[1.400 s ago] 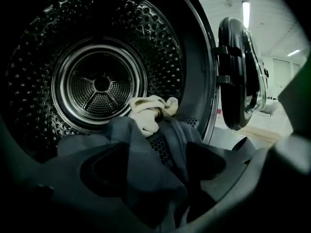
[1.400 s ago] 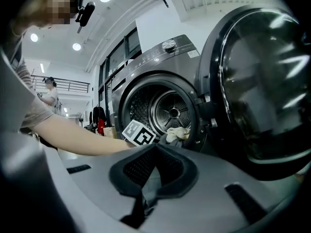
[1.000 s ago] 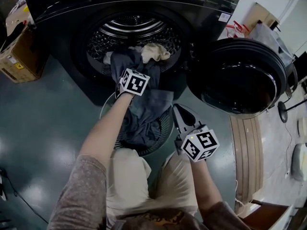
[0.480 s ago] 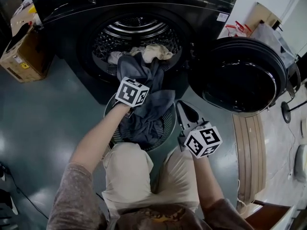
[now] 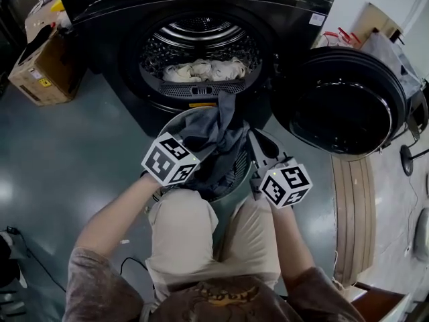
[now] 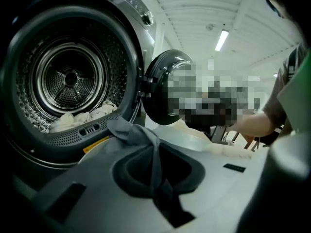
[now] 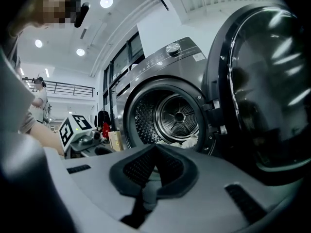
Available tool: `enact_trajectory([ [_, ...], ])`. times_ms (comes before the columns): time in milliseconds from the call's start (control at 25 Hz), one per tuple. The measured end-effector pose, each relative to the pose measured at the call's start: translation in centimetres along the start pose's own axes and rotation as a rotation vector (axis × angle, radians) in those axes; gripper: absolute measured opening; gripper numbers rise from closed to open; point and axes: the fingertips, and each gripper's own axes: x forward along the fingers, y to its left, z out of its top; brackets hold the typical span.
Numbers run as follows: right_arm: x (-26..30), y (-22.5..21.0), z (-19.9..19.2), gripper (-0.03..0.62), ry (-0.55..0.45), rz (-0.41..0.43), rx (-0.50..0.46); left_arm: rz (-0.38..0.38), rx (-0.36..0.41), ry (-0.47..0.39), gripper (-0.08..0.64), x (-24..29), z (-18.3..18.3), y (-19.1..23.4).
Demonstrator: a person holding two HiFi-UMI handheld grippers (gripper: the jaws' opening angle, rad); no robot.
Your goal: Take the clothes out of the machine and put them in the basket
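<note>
Grey garment (image 5: 216, 134) clamped in left tool (image 6: 154, 152), forearm angled down over basket (image 5: 236, 174); right tool (image 5: 255, 139) level, jaws together.

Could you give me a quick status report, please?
Left claw just closed on grey garment, draped over basket. Right claw shut, empty. Pale clothes in drum. Door open, nothing blocking.

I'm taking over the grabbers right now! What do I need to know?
Left gripper: jaws have just been closing; shut on the dark grey garment, over the basket.
Right gripper: jaws together, empty, beside the basket.
Done: that garment is out of the drum.
Left: release it, then fetch the light clothes in the drum.
</note>
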Motion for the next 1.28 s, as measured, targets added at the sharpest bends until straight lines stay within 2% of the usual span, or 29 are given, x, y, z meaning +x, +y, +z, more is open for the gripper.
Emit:
enact_trajectory([
  [160,0.4,0.5,-0.4,-0.003,0.005,0.014,0.007,0.018,-0.013,-0.001,0.037,-1.1,-0.5,-0.1],
  [280,0.4,0.5,-0.6,-0.003,0.007,0.016,0.009,0.078,-0.009,0.000,0.061,-1.4,-0.8,0.8],
  [320,0.4,0.5,-0.6,-0.003,0.007,0.014,0.010,0.102,-0.003,-0.003,0.091,-1.4,-0.8,1.3],
  [440,0.2,0.1,-0.6,-0.003,0.007,0.004,0.014,0.155,0.007,-0.029,0.247,-1.7,-0.2,2.5],
  [600,0.0,-0.2,-0.7,-0.003,0.007,-0.006,0.015,0.212,0.021,-0.084,0.314,-2.2,1.4,4.2],
  [800,0.0,-0.2,-0.9,-0.003,0.009,-0.014,0.015,0.277,0.040,-0.115,0.335,-1.8,2.5,7.6],
  [1040,-0.3,-0.1,-0.9,-0.003,0.014,-0.027,0.009,0.439,-0.033,-0.134,0.347,-0.8,2.9,16.2],
  [1280,-0.4,0.0,-1.3,-0.003,0.027,-0.047,0.008,0.583,-0.053,-0.080,0.348,1.4,3.5,24.0],
])
